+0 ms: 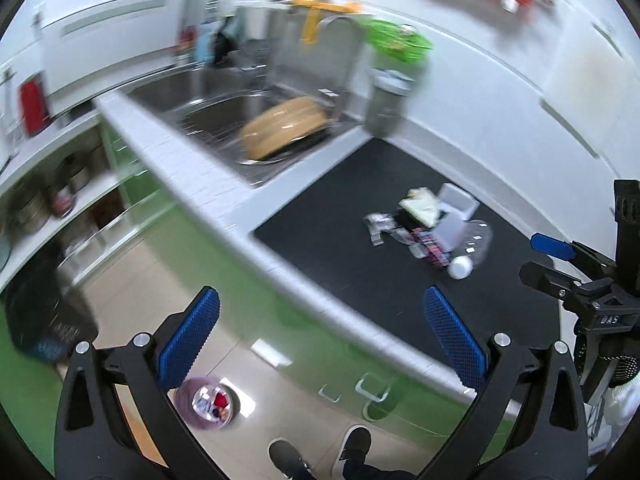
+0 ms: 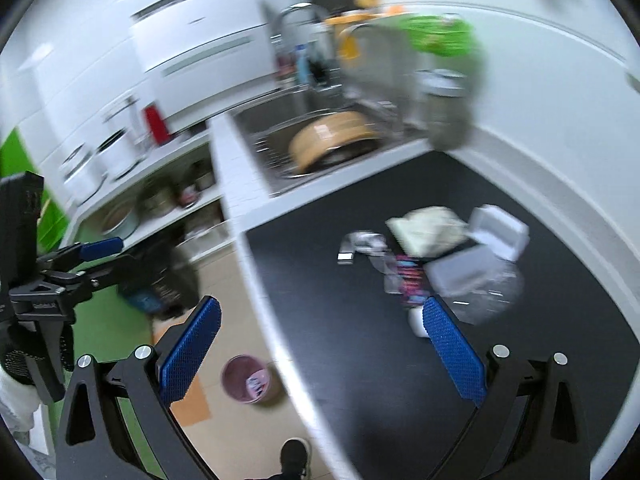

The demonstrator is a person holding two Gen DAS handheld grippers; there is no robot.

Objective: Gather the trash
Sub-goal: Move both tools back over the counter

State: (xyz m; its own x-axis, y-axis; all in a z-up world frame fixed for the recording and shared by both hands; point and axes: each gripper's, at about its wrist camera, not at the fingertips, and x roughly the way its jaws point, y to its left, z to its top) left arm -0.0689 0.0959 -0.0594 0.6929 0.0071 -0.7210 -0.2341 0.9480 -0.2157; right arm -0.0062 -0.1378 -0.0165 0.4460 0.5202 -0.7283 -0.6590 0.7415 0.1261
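Trash pile [image 2: 436, 256] sits mid black countertop mat [image 2: 360, 360], near the back wall; the bin [image 2: 250, 378] is on the floor below the counter edge. Largest piece is the clear plastic clamshell [image 2: 486, 284]: light, springy, slippery, so pinch a rim, not the dome. White lidded box [image 2: 498, 230]: stiff, take a wall. Crumpled paper [image 2: 426, 230] and foil wrapper [image 2: 362, 242]: soft, grab anywhere. Small white cap [image 1: 460, 267]: may roll. Left gripper [image 1: 320, 340] and right gripper [image 2: 320, 340] both spread wide, holding and touching nothing.
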